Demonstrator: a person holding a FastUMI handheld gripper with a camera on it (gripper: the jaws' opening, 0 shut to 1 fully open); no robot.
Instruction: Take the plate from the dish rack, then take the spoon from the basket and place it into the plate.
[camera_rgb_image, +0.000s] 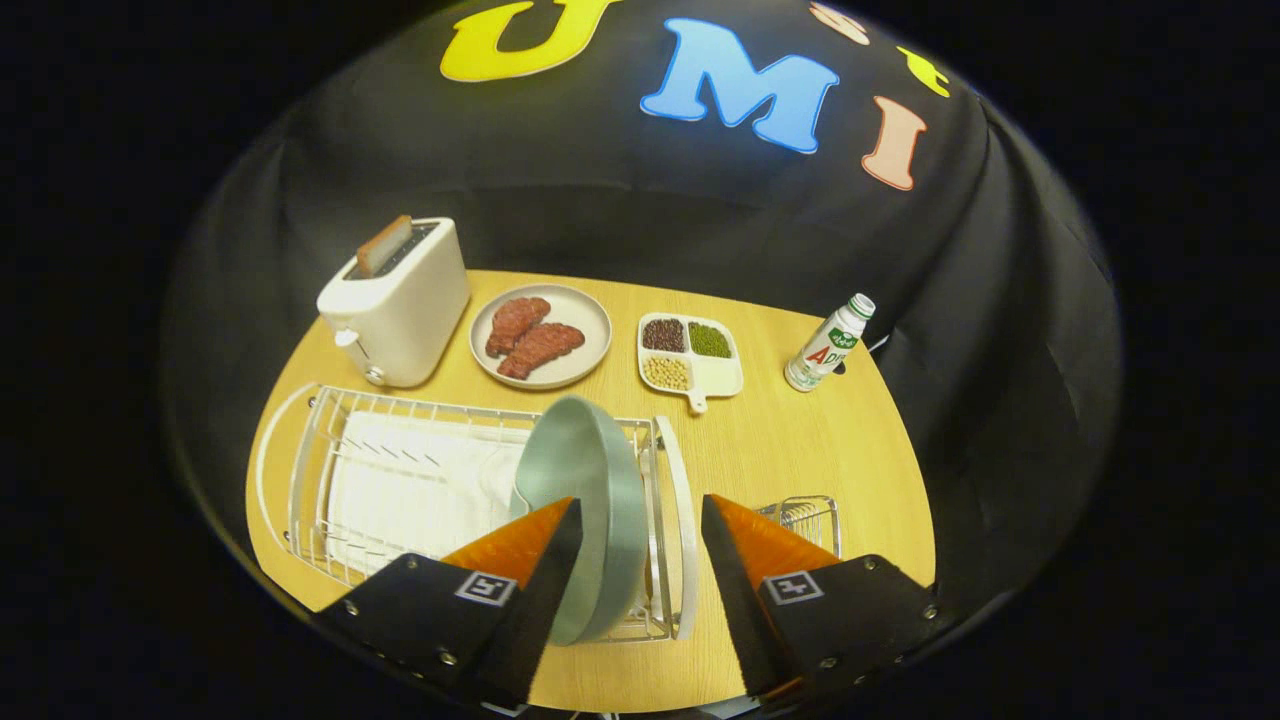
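The gripper (640, 525) has its two orange fingers (520, 545) spread wide apart, and they are not pinching anything. A grey-green plate (590, 490) stands on its edge at the right end of the white wire dish rack (330, 480). The plate's rim sits in the gap between the fingers, close to the left finger; I cannot tell if that finger touches it. The other finger is well apart from the plate. A white cloth (410, 490) lies flat in the rack, to the left of the plate. A small wire basket (805, 520) peeks out just beyond the right finger, and I cannot see what is inside it. All of this sits on a round wooden table (790, 440). Farther back, a white toaster (398, 300) stands with a slice of bread (383, 245) sticking out of the top. Next to it is a flat grey dish (590, 345) with two pieces of red meat (530, 335) on it. Beside that is a little white tray (722, 378) with beans (687, 352) in three of its parts. A small bottle (830, 345) with a white cap stands near the far right side of the table.
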